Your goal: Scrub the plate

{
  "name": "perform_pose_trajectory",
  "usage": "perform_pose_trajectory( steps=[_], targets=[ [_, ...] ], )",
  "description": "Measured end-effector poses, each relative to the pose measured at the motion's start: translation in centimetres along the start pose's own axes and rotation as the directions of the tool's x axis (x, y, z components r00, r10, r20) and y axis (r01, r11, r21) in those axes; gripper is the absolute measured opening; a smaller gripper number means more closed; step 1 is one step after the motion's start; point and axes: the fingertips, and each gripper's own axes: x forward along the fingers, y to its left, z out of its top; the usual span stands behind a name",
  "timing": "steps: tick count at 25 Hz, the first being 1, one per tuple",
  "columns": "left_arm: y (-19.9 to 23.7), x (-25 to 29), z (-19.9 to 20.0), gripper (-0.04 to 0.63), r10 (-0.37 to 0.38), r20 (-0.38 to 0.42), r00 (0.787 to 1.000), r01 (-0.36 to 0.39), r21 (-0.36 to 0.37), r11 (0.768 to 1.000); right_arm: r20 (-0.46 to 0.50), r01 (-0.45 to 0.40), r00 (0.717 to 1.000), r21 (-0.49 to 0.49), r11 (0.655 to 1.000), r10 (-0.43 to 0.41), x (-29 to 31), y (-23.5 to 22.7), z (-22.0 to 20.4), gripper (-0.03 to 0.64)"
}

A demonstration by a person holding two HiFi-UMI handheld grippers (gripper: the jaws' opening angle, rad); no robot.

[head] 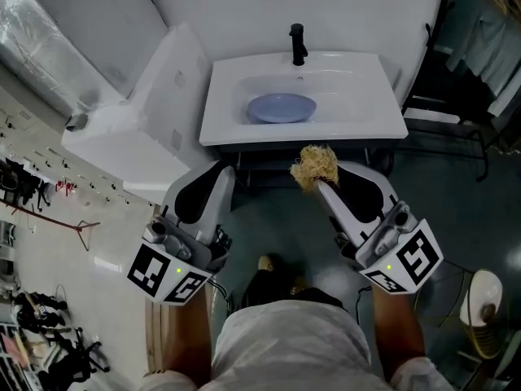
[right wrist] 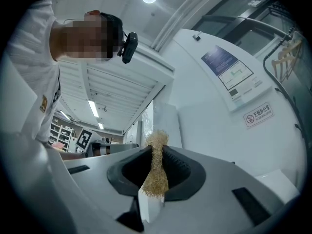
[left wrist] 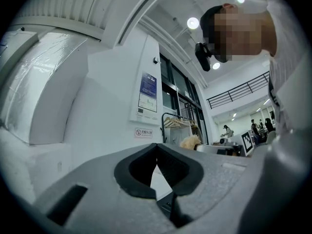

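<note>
While the left tool [head: 223, 171] sits closed, right tool [head: 319, 183] clamps scrubber [head: 315, 166].

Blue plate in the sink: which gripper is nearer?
Right, narrowly. The right gripper, clamping the scrubber, is just short of the sink, slightly right of the plate; the left gripper, shut empty, hangs farther off to its left.

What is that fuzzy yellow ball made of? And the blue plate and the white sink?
The fuzzy ball looks like a tangle of dry, straw-coloured fibres, wiry and matte, maybe a plant-fibre scrubber. The blue plate is smooth and evenly pale blue with a soft sheen, so plastic or glazed ceramic; I cannot tell which. The white sink is hard, glossy white, likely ceramic.
</note>
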Motion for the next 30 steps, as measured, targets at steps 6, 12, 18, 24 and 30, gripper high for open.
perform_pose_trajectory(
  steps=[6,12,18,24,30],
  targets=[
    [1.4,1.6,-0.2,0.016,0.003,0.001,1.0,-0.003,0.01,1.0,-0.001,0.011,1.0,-0.01,1.0,-0.011,0.6,-1.8,-0.3,0.062],
    [3.9,3.9,-0.8,0.015,-0.013,0.012,1.0,0.013,0.003,1.0,-0.018,0.03,0.999,-0.026,0.999,-0.03,2.3,-4.3,-1.1,0.062],
    [8.7,7.0,-1.5,0.017,-0.019,0.023,1.0,0.019,0.0,1.0,-0.036,0.049,0.998,-0.043,0.998,-0.05,6.0,-7.7,-2.3,0.061],
    [13.5,9.9,-2.7,0.015,-0.05,0.001,0.999,0.05,-0.007,0.999,-0.049,0.087,0.995,-0.051,0.995,-0.09,10.1,-11.1,-3.6,0.063],
    [17.9,12.4,-3.4,0.015,-0.097,-0.009,0.995,0.097,-0.011,0.995,-0.069,0.116,0.99,-0.074,0.99,-0.122,14.6,-13.6,-4.7,0.062]
  ],
)
